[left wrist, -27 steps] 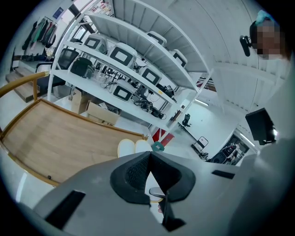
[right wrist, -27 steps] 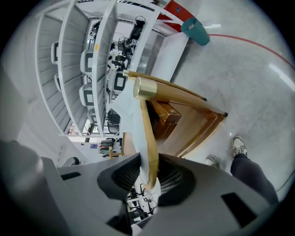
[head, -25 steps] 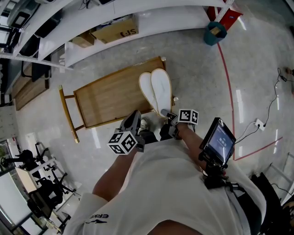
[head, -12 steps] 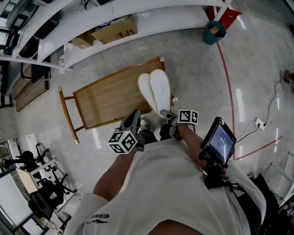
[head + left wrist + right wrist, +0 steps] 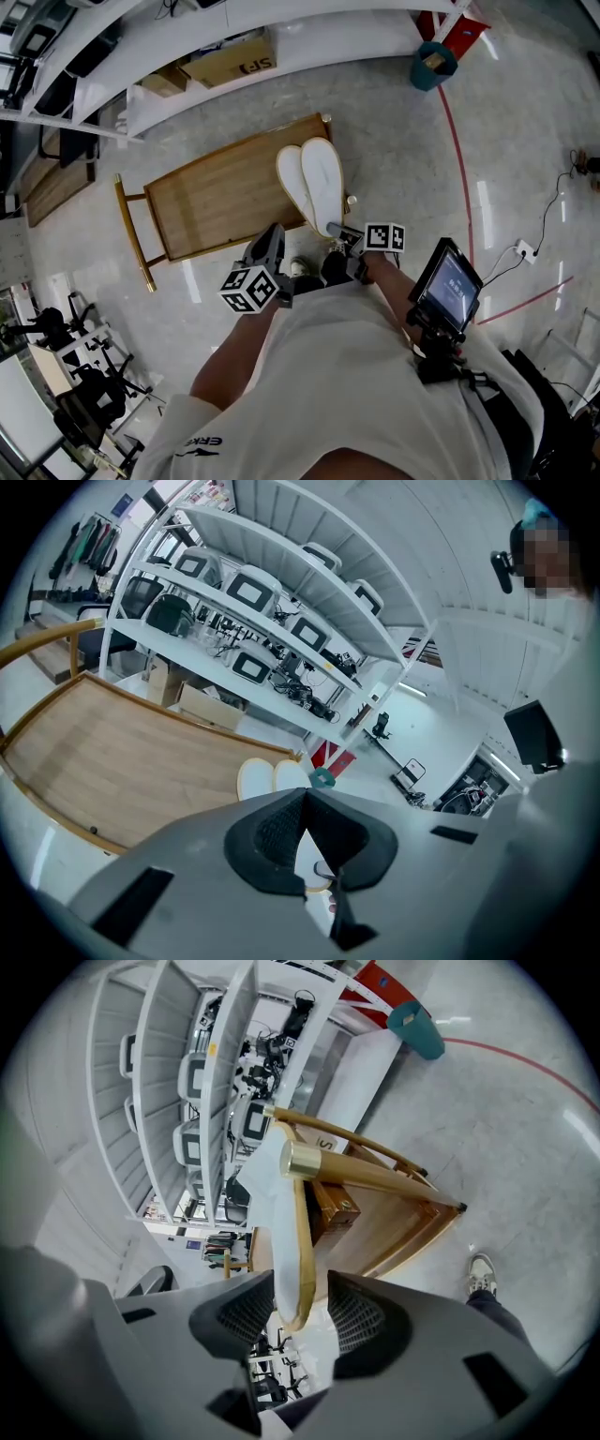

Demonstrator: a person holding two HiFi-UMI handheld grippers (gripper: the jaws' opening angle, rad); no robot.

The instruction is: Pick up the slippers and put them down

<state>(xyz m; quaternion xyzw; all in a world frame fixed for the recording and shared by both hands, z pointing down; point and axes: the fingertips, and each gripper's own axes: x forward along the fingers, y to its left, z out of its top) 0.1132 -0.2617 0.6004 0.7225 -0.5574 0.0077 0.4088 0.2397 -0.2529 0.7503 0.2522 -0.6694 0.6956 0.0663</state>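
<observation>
Two white slippers with tan soles lie side by side on the right end of a wooden table. My right gripper is at their near heel end. Its jaws have just been opening. The edge of a slipper stands between the pads, with a gap on both sides, so the right gripper is open. My left gripper hangs off the table's near edge, left of the slippers. The left gripper is shut on nothing.
White shelving with cardboard boxes runs behind the table. A teal bin stands on the floor at the far right, beside a red floor line. The person's shoe is under the table's near edge.
The table and slippers sit a little higher and further left in the head view. Both grippers stay where they were, the right one still at the slippers' heels.
</observation>
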